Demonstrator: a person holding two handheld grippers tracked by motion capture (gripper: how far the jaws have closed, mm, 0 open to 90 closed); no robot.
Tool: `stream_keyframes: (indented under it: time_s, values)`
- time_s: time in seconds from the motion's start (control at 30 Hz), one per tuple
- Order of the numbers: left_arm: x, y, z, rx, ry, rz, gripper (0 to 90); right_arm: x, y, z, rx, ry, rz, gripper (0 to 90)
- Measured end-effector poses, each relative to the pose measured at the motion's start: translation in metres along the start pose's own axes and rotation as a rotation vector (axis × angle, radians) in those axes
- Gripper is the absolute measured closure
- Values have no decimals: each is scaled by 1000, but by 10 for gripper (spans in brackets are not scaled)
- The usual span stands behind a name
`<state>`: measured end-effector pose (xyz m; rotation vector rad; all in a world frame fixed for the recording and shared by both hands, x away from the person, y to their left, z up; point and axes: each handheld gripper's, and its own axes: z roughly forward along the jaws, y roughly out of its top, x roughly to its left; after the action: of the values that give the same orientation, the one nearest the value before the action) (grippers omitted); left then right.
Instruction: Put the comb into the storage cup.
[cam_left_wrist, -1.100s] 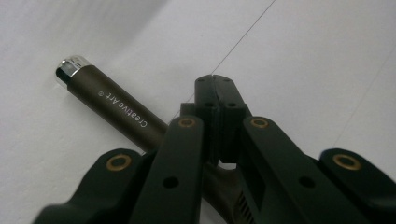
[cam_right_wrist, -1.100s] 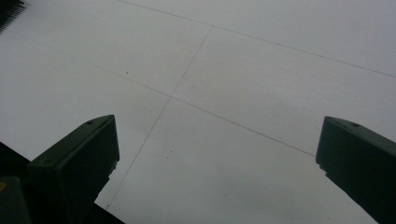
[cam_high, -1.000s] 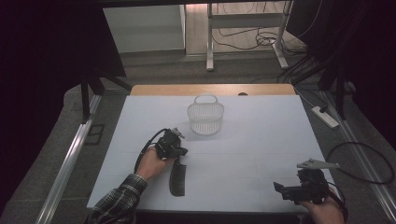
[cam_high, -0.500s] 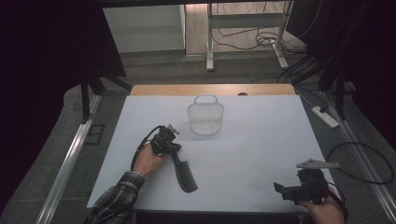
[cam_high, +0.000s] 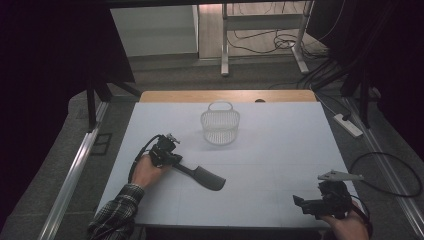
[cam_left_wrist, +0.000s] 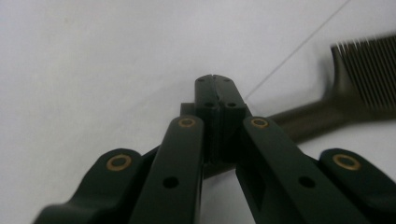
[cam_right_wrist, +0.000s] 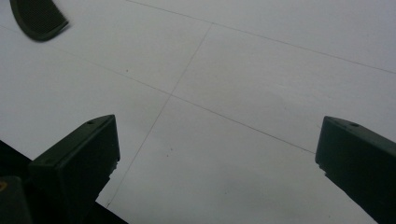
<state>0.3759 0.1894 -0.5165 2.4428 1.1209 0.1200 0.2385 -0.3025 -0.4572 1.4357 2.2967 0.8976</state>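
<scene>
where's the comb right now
In the high view the comb lies on the table's left half, in front of the basket. The left gripper is shut on its handle.

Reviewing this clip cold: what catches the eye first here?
The dark comb on the white table, its handle pinched in the shut left gripper at the near left. Behind it, a small white wire basket stands alone near the table's far edge. The right gripper waits open at the near right corner, holding nothing.
</scene>
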Motion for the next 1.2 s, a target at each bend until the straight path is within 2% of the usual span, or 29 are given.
stream_keyframes:
  time_s: [0.27, 0.7, 1.07, 1.2]
  values:
    - [-1, -16, -7, 12, -15, -19, 889, 0, 0, 0, -2, 2, -3, 0]
    - [-13, -45, -19, 34, -26, -23, 889, 1, 1, 0, -1, 4, -13, 0]
    - [-27, -53, -22, 41, -39, -26, 888, 1, 1, 1, 2, 7, -19, 0]
    - [-32, -54, -24, 39, -55, -32, 888, 1, 1, 1, 2, 8, -23, 1]
